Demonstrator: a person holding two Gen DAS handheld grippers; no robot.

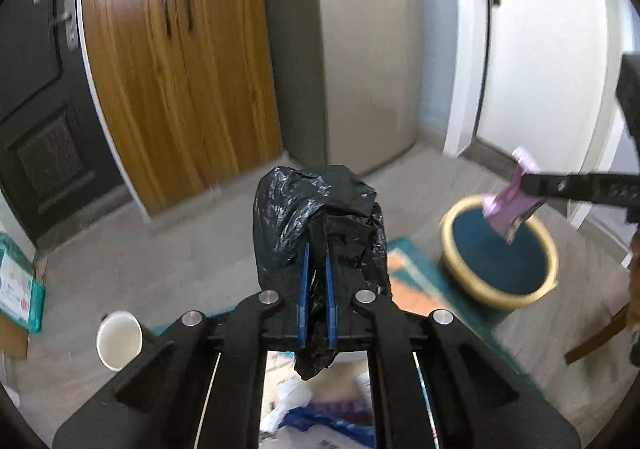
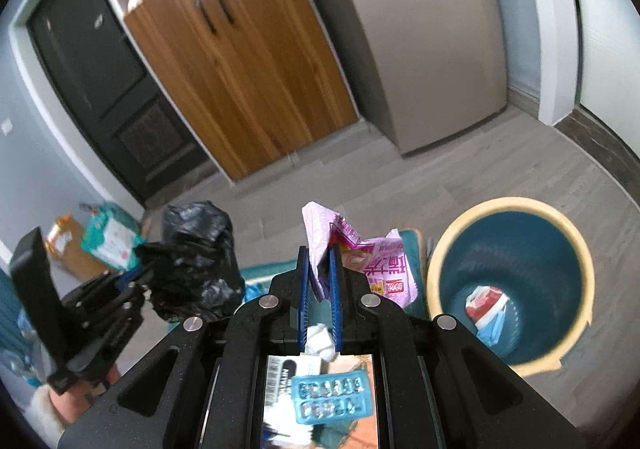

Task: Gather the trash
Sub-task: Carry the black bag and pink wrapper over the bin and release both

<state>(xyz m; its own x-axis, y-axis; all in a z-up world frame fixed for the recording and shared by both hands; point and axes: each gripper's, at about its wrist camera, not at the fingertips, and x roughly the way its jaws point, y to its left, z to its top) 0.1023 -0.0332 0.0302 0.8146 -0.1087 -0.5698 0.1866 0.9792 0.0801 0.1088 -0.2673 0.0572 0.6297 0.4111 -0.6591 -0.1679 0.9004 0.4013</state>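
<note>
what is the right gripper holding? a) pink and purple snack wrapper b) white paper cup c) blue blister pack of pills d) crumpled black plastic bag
a: in the right wrist view the right gripper has its blue pads shut on the crumpled pink and purple snack wrapper, while the crumpled black plastic bag sits in the left gripper.

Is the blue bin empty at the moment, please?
No, the bin already holds a red-and-white wrapper at its bottom, visible in the right wrist view.
</note>
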